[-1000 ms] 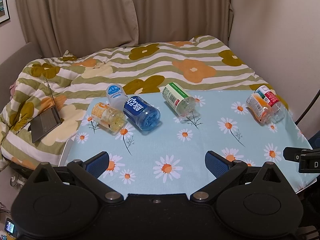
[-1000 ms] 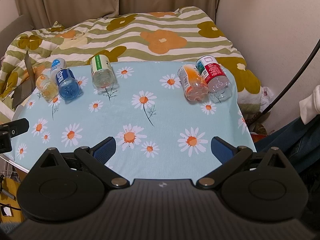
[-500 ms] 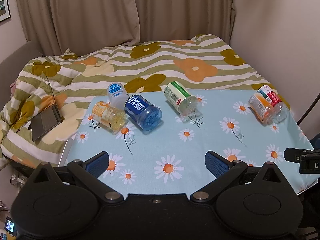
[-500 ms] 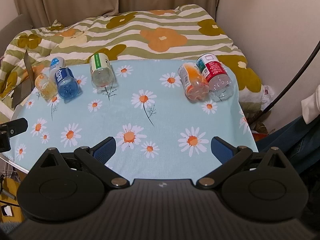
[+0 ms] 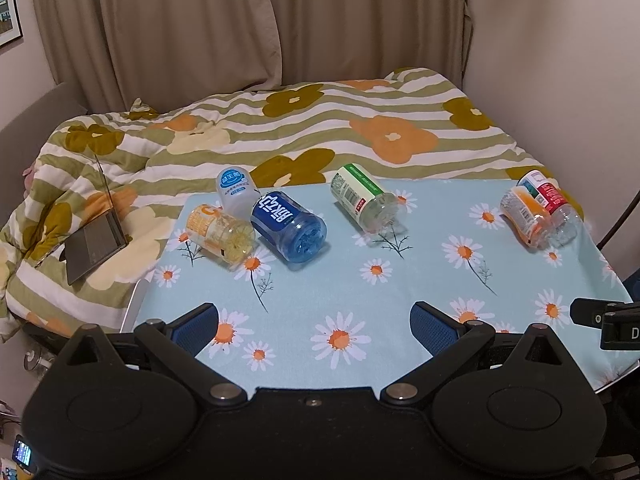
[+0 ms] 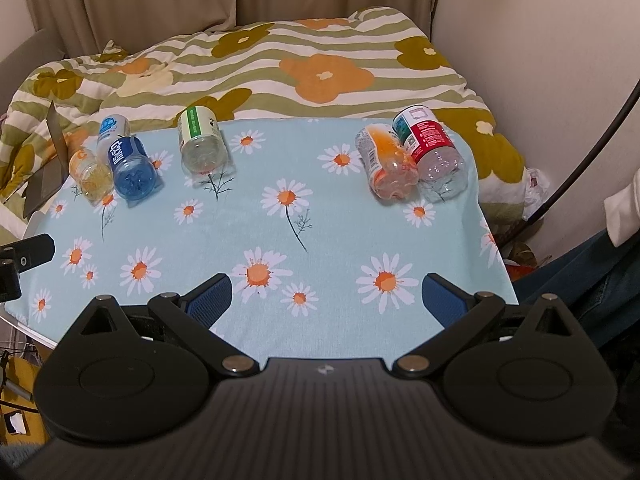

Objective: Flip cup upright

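light: warm indoor, moderate, from overhead
shadows: soft, short, beside the bottles on the surface
glare: none
focus: sharp centre
edges: fisheye bending, dark vignette in frame corners

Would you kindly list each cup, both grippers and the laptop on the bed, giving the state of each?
Left gripper: open, holding nothing.
Right gripper: open, holding nothing.
Yellow cup: on its side.
Blue cup: on its side, touching the yellow cup.
White cup: on its side, behind the blue cup.
Green-label cup: on its side, alone.
Orange cup: on its side.
Red-label cup: on its side, against the orange cup.
Laptop: open.
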